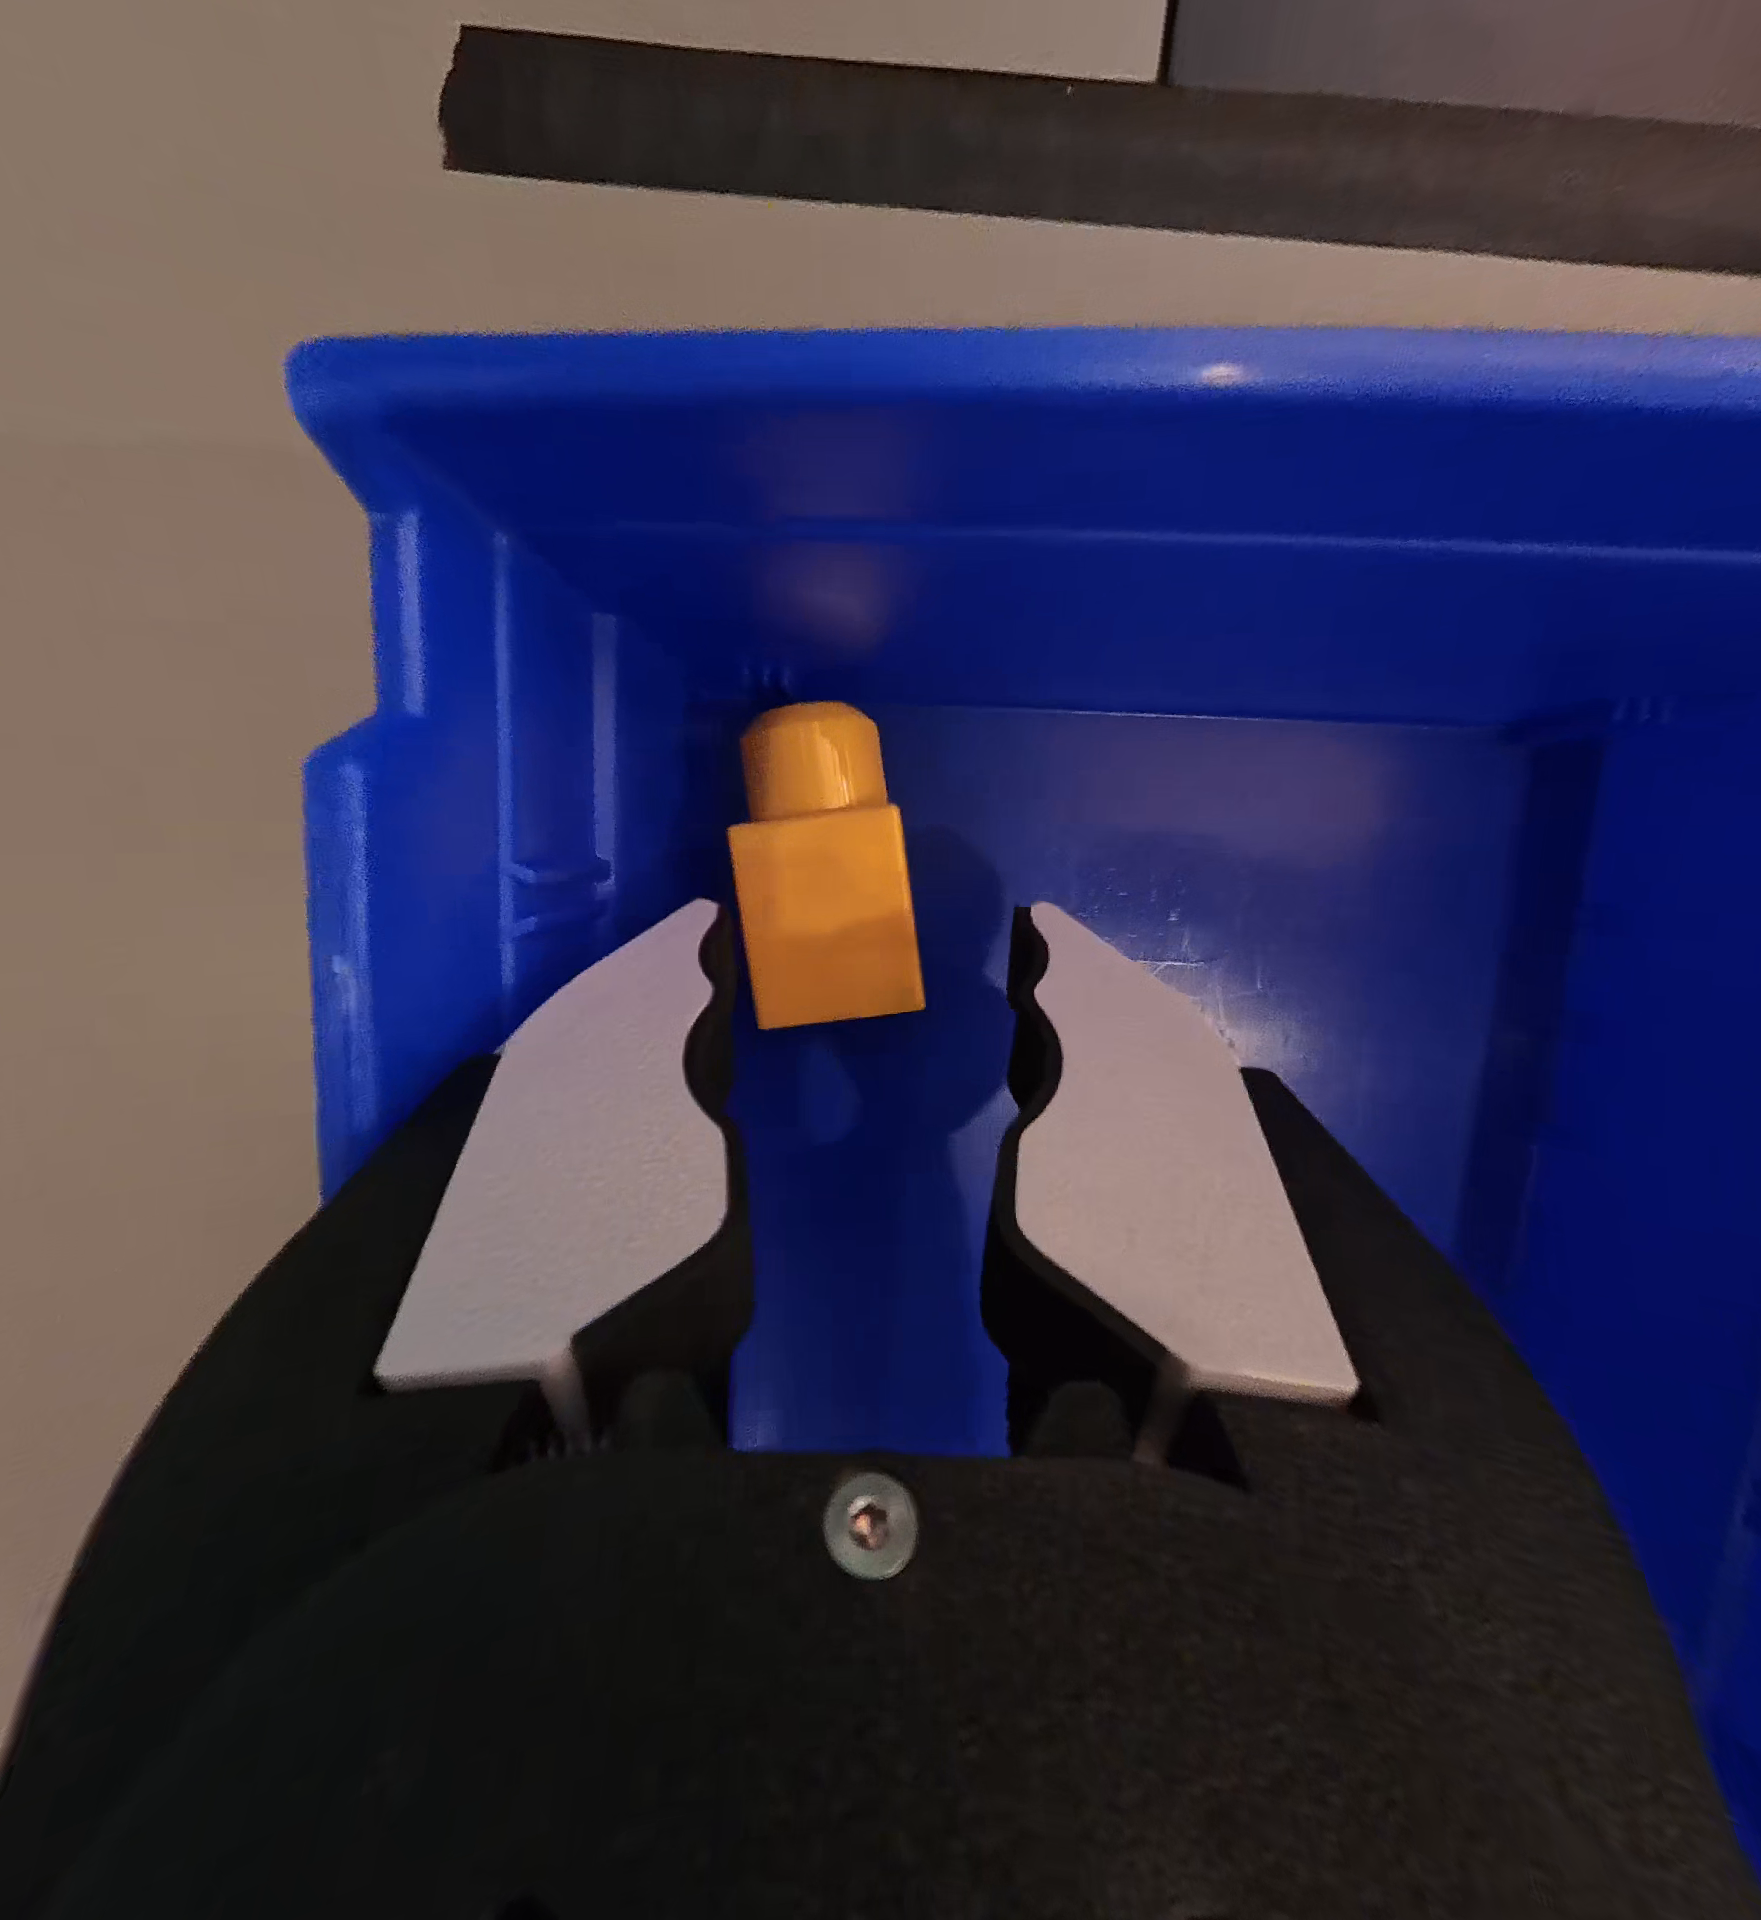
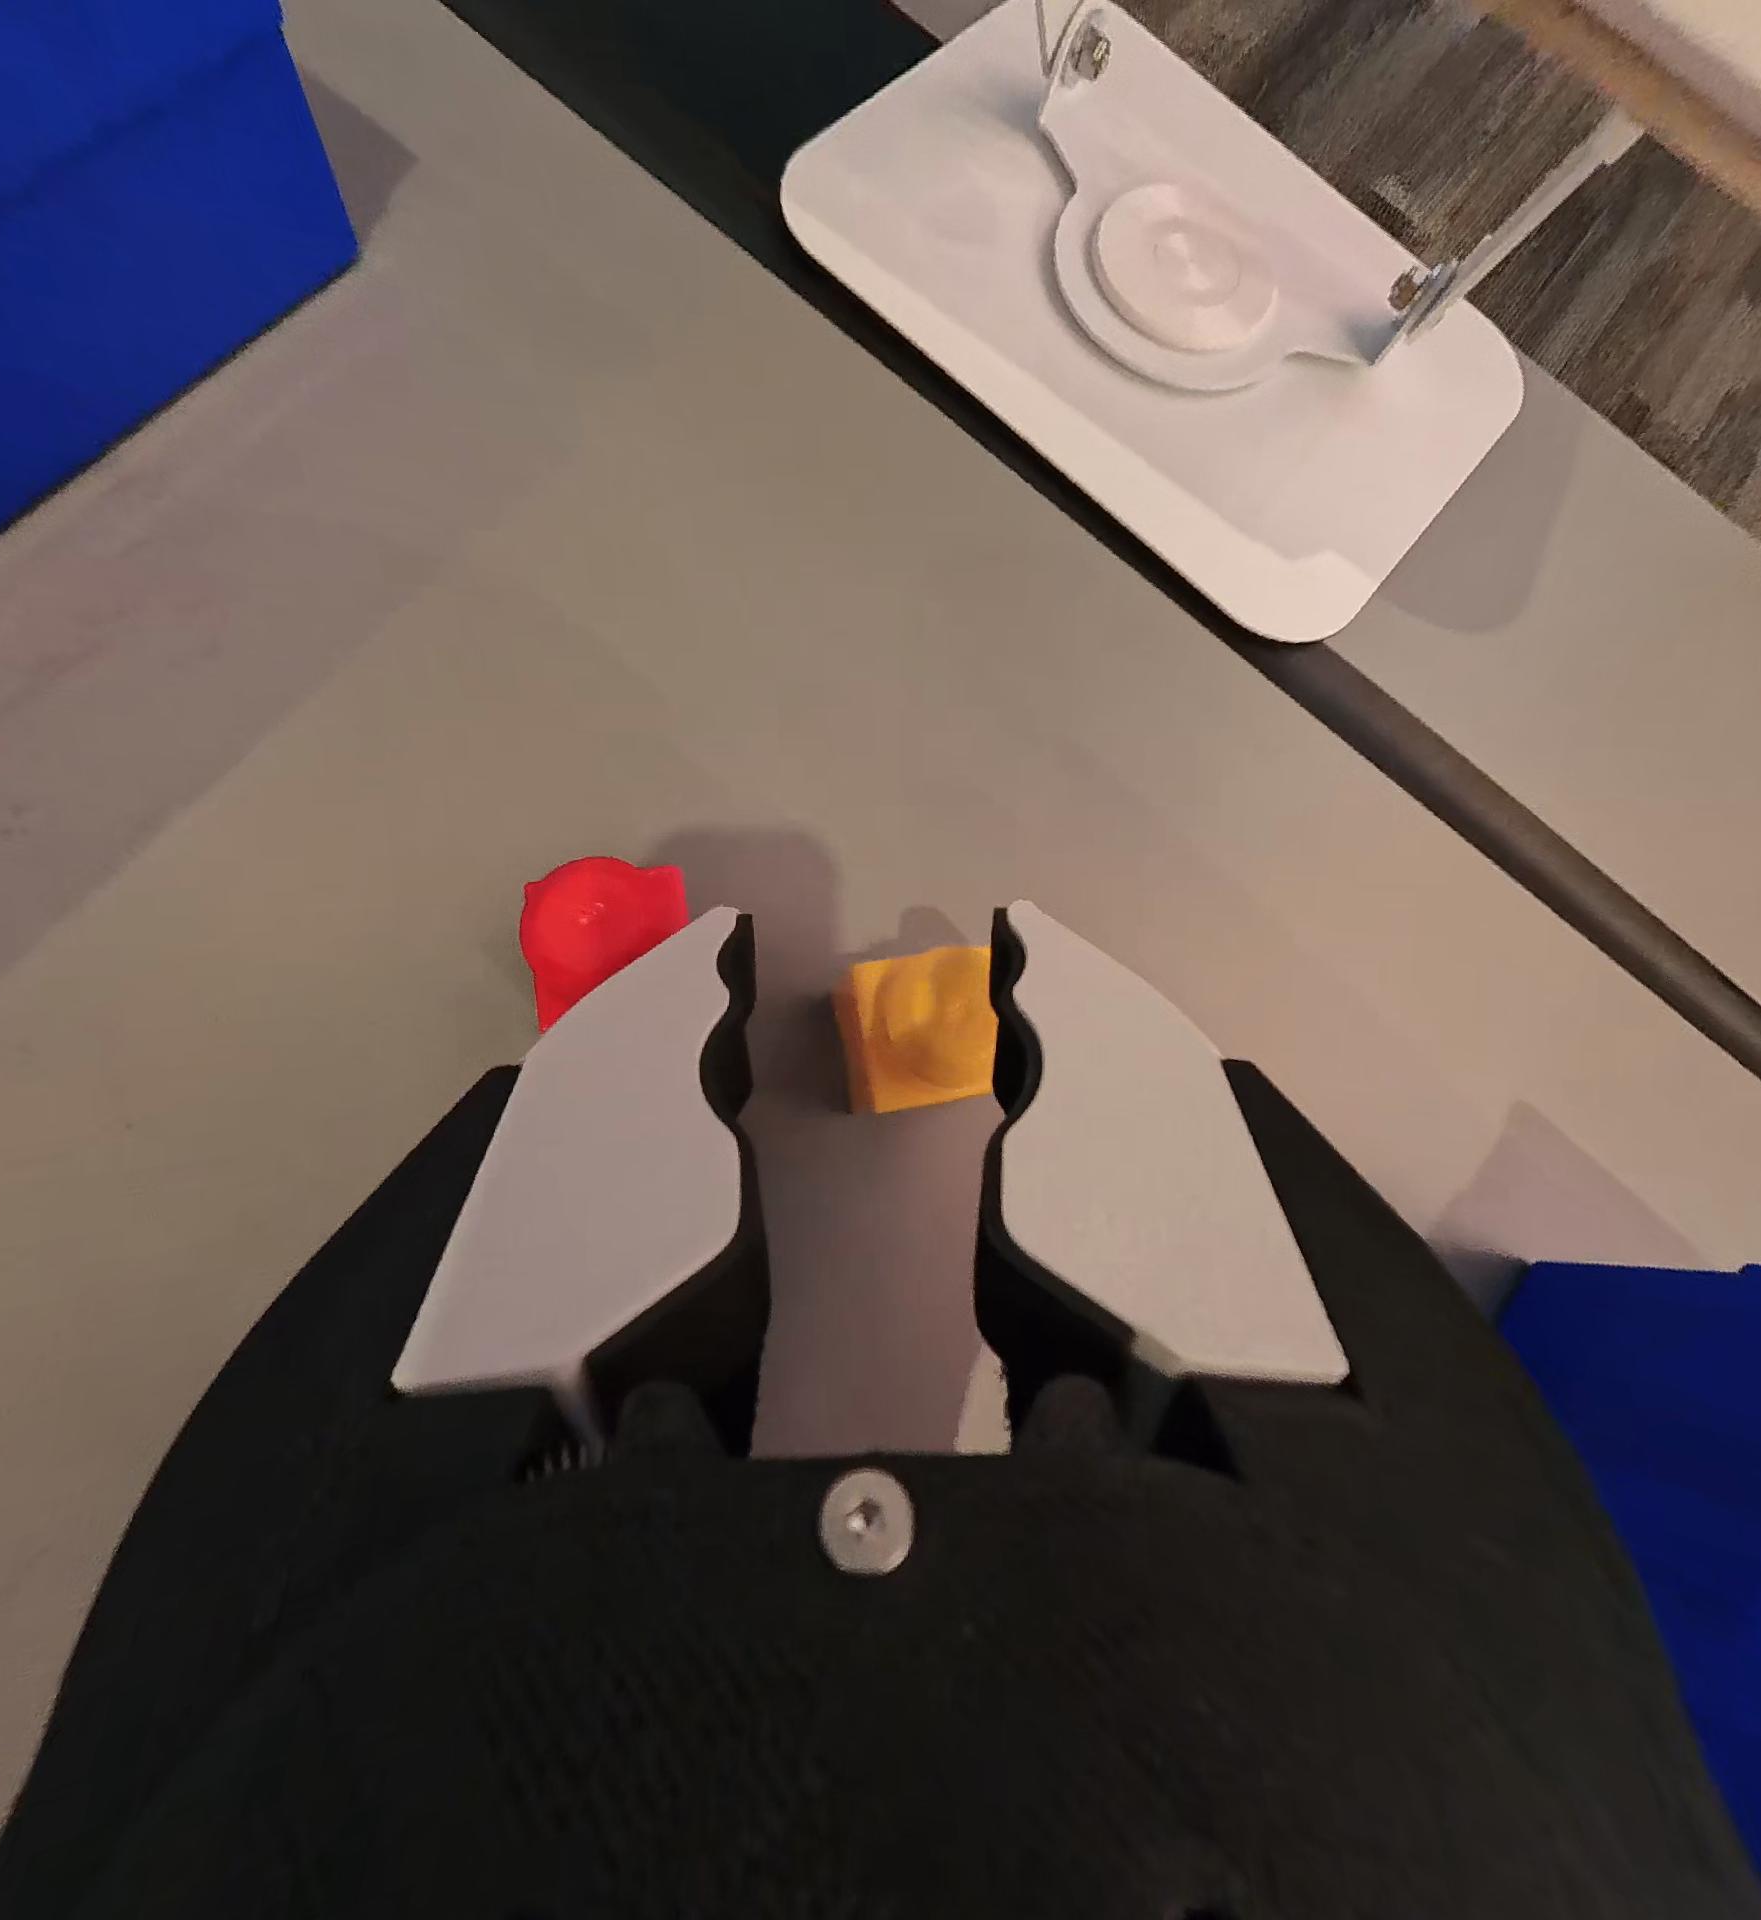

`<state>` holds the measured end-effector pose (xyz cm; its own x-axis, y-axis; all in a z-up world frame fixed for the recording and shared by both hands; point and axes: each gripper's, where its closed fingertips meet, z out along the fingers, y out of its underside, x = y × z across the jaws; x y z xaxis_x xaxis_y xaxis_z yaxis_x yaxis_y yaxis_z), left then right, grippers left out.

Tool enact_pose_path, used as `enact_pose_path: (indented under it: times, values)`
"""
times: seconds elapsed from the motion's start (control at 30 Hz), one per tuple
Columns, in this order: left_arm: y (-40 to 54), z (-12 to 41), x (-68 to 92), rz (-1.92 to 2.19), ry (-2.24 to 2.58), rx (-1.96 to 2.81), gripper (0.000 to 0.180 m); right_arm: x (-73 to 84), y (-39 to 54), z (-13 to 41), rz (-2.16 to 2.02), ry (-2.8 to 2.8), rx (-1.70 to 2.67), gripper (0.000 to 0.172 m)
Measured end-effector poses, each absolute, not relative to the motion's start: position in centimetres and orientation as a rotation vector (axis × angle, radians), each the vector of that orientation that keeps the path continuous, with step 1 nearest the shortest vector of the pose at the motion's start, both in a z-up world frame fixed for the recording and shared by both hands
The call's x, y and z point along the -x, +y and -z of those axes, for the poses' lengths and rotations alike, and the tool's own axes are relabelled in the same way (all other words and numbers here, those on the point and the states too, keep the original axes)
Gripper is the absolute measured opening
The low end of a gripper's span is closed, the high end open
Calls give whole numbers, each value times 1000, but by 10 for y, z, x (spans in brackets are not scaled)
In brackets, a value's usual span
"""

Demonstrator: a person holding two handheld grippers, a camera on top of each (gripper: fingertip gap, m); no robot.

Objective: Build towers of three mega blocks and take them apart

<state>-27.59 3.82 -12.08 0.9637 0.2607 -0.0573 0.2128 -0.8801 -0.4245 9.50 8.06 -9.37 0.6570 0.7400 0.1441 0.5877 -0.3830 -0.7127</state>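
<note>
My left gripper (image 1: 865, 914) is hanging wide open over the blue bin (image 1: 1167, 436), where an orange block (image 1: 824, 925) is lying on its side, stud pointing away from me, just beside my left finger. My right gripper (image 2: 871, 925), also open, is hovering above the desk (image 2: 647, 623); a second orange block (image 2: 917, 1029) is standing stud-up against the right finger, a red block (image 2: 595, 935) outside the left.

A glossy plastic orange block (image 1: 822, 914) lies in a shiny blue plastic bin (image 1: 1063, 436), its floor scuffed. Each hand-held gripper (image 2: 871, 997) shows smooth pale finger plates, matt black textured housing and a metal screw (image 2: 863, 1523). Red (image 2: 590, 935) and orange (image 2: 917, 1029) plastic blocks rest on a matt grey surface (image 2: 647, 623) beside a smooth white base (image 2: 1146, 343).
</note>
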Motion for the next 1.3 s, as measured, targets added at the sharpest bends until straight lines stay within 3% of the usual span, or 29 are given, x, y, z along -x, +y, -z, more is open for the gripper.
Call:
enact_pose_path:
  times: [0.03,0.23,0.43,0.53,0.73,0.9,1.1,1.3]
  values:
    - [36,122,275,-179,-331,2707,55,-94,80,93,-262,-1028,2101,44]
    - [37,121,278,-317,-294,2715,60,-89,74,91,-285,-1055,2093,44]
    - [36,141,279,-302,-291,2789,54,-86,71,89,-295,-1069,2081,44]
    - [37,145,284,-354,-263,2800,40,-84,70,88,-300,-1078,2075,44]
    - [28,136,281,-336,-189,2831,39,-82,68,86,-306,-1085,2060,44]
    - [27,60,245,-105,-66,2624,39,-75,62,41,-399,-1047,1902,44]
    - [-22,-92,49,850,633,1934,39,-59,-28,-97,-1248,-995,1399,47]
    - [-81,-124,-59,967,1020,1604,38,-81,-60,-149,-1552,-921,1173,46]
